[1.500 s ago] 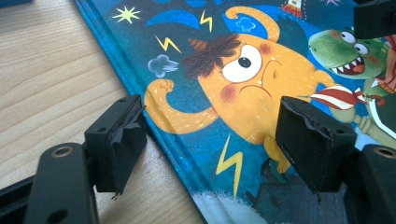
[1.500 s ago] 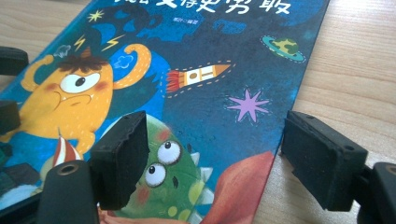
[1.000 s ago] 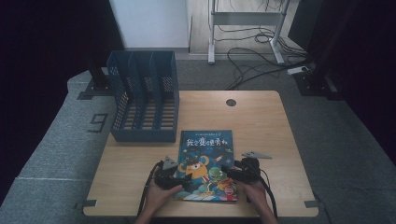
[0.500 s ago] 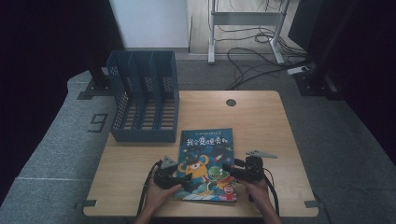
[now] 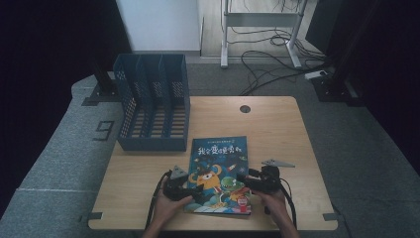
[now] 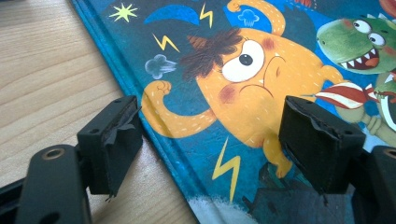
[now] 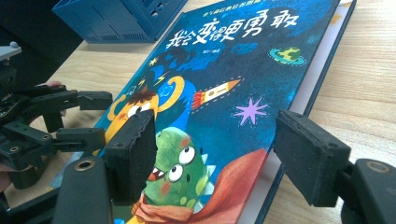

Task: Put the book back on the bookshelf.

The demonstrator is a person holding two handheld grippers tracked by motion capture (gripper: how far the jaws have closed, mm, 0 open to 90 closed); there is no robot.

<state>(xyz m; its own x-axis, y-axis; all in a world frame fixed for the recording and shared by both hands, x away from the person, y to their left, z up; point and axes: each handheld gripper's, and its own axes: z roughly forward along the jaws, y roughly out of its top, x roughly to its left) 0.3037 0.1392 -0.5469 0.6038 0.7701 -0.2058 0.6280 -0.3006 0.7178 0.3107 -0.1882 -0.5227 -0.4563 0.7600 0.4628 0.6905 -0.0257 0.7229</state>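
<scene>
A book is seen lying flat, cover up, on the near middle of the table. Its cover is dark blue, with an orange monster, a green dinosaur and a line of white title characters along the far edge. Its long axis runs from the near edge of the table towards the far edge, slightly tilted; the title end is farther from the person.

The left gripper is placed at the book's near left corner. In the left gripper view its jaws are spread wide, one over bare wood just beside the book's edge and the other over the cover — nothing is gripped. The right gripper is set at the book's near right side, jaws likewise wide apart astride that edge, one over the cover and one over the table, with nothing clamped between them.

A blue file rack with slotted walls stands just beyond the book's far left corner, apart from it. A round hole is seen in the tabletop farther back — well clear of the book. Cables lie on the floor beyond the table.
</scene>
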